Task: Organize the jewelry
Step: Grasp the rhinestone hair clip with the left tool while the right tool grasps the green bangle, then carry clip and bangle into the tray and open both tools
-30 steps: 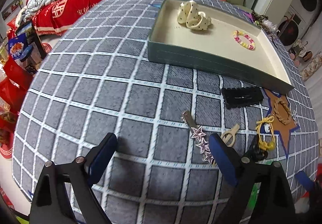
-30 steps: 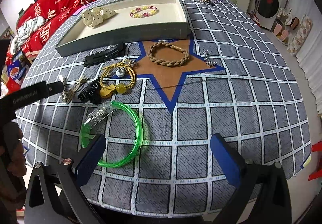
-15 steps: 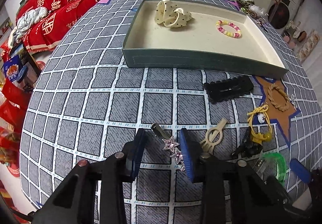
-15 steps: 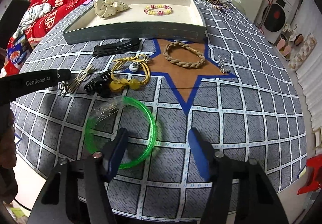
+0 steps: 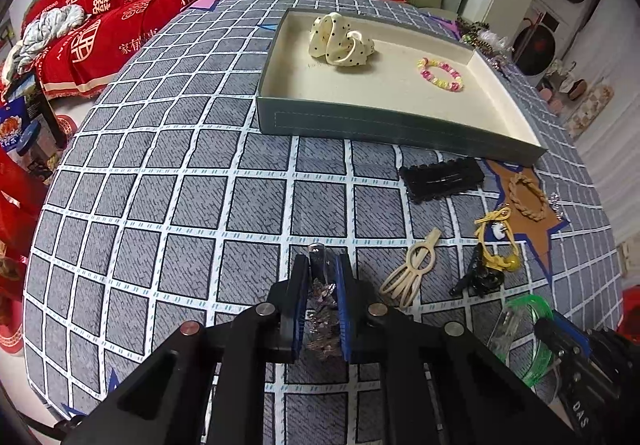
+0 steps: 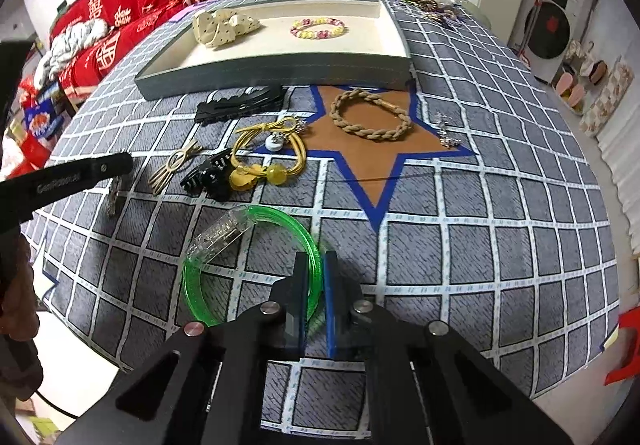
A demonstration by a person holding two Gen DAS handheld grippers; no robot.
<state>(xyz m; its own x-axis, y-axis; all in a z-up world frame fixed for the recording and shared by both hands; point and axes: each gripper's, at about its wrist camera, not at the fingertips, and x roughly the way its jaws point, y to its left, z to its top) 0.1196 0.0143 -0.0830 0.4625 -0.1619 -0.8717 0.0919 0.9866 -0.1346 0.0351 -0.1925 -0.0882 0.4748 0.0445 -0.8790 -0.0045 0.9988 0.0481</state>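
So you've got both claws loaded at once here: your left claw (image 5: 323, 265) has just closed and is clamped on the sparkly star hair clip (image 5: 320, 297), metal tip poking out past the pads, and your right claw (image 6: 314, 265) has just closed on the near side of the green bangle (image 6: 250, 265), pinching the band edge-on. Both pieces look like they're down on the checked surface (image 5: 160, 205) (hard to be sure through the fisheye whether the clip has any air under it). The tray (image 5: 384, 125) is at the far side with the polka-dot scrunchie (image 5: 340, 41) and the pink bead bracelet (image 5: 440, 75) already inside, so that's presumably where these go. Stuff I'd watch: the bangle is slick plastic gripped on a thin curved edge, so it could pivot in the pads or pop out if you swing fast, and its clear clasp section (image 6: 222, 231) hangs off to one side, which would drag it round. The clip is held along its length, so a slight twist could let it slide out tip-first. Also your two claws sit close together, and the black claw clip (image 6: 208, 175) and yellow hair ties (image 6: 272, 157) are right on the path to the tray, easy to snag.
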